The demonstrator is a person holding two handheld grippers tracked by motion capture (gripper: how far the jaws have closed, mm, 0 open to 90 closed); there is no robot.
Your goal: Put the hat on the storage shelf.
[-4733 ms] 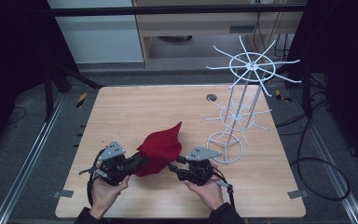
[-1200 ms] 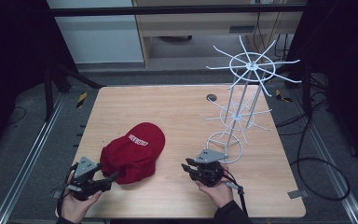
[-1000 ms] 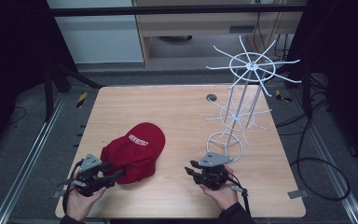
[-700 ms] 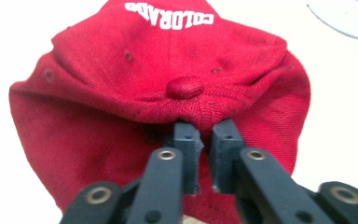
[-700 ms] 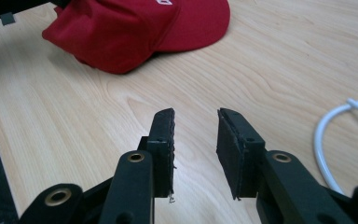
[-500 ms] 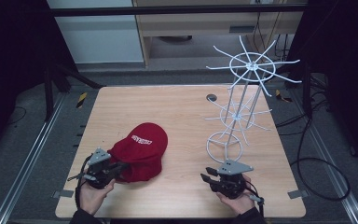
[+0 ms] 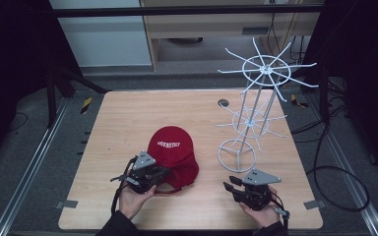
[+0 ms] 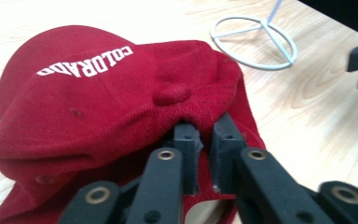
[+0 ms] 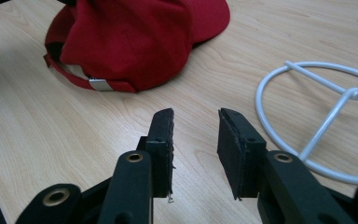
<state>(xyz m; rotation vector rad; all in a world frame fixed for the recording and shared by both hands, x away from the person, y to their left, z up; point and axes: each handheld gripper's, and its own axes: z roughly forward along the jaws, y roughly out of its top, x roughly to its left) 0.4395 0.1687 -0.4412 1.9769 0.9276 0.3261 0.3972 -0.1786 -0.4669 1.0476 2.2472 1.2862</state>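
The left gripper (image 8: 205, 140) has just been closing, and its jaws now pinch the rear fabric of the red cap (image 8: 102, 93). The right gripper (image 9: 196, 128) is part open and empty above the table (image 7: 128, 113). The cap, lettered COLORADO, lies at the table's near centre. The white wire rack (image 7: 251, 123) stands beside it, on the right gripper's side.

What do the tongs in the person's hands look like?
Each of the tongs is black. The left tongs and the right tongs both carry a grey three-cornered plate on top, and a black cable trails from each. Up close, the two jaws are flat black blocks on black arms joined with round brass-coloured rivets. The person wears dark sleeves.
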